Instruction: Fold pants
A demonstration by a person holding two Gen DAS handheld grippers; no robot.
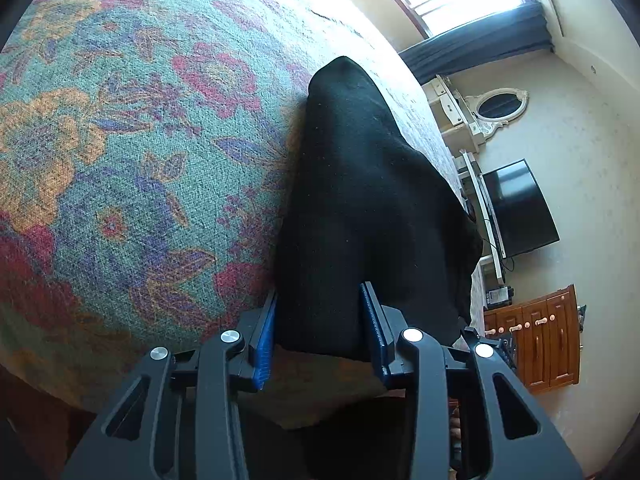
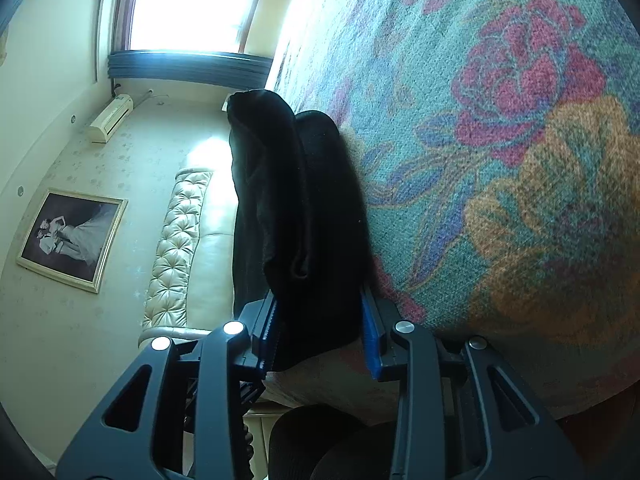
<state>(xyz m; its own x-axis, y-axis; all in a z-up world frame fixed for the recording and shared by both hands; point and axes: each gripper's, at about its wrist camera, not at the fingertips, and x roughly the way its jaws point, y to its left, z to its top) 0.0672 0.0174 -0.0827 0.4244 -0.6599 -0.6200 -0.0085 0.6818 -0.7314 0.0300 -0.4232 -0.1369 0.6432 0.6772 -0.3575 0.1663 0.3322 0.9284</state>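
Black pants [image 1: 360, 184] lie bunched on a floral bedspread [image 1: 140, 140] near the bed's edge. In the left wrist view my left gripper [image 1: 320, 300] is shut on the near end of the cloth, which fills the gap between the blue pads [image 1: 266, 332]. The right wrist view shows the same pants [image 2: 304, 200] as two thick folds on the bedspread [image 2: 500, 160]. My right gripper [image 2: 320, 308] is shut on their near end, and its blue pads [image 2: 372, 336] press both sides of the fabric. The gripped edges themselves are hidden in shadow.
A television [image 1: 516, 208], a wooden cabinet [image 1: 536, 340] and an oval mirror [image 1: 500, 108] stand past the bed's edge. A cream tufted headboard [image 2: 176, 248], a framed picture [image 2: 72, 240] and an air conditioner [image 2: 110, 118] line the other wall. Bright windows [image 2: 188, 0] are behind.
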